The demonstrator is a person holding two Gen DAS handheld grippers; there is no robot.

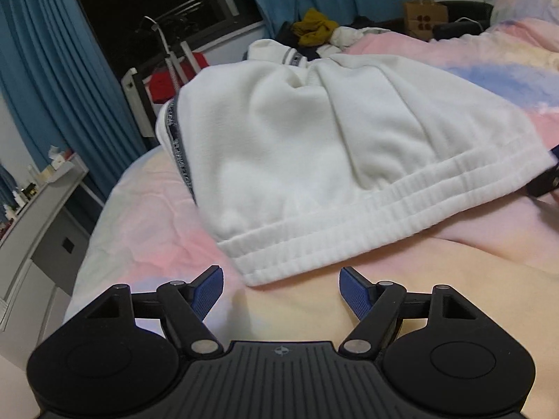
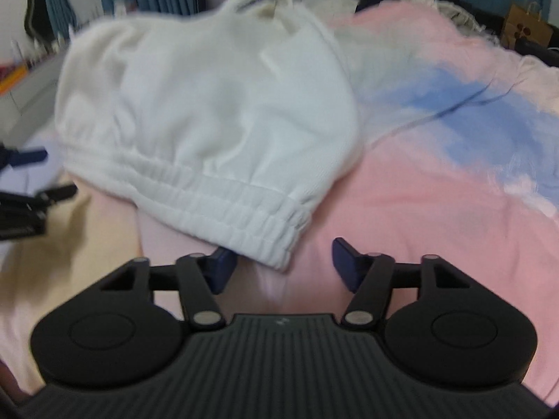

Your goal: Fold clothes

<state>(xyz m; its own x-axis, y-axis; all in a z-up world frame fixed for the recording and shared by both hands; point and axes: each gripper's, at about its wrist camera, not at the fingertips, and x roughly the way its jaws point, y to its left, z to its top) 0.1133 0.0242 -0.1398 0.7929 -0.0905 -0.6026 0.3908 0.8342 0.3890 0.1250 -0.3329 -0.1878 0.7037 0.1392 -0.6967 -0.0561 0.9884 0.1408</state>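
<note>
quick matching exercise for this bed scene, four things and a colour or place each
Things:
1 sweatshirt
2 curtain
3 paper bag
4 left gripper

Matches:
a blue
b brown, at the bed's far end
c white, ribbed hem nearest the cameras
d open, nothing between its fingers

Pairs: 1-c, 2-a, 3-b, 4-d

Nothing readable here: the grey trim band [image 1: 180, 150] on the white garment [image 1: 314, 146] carries lettering, but it is too blurred to make out.
</note>
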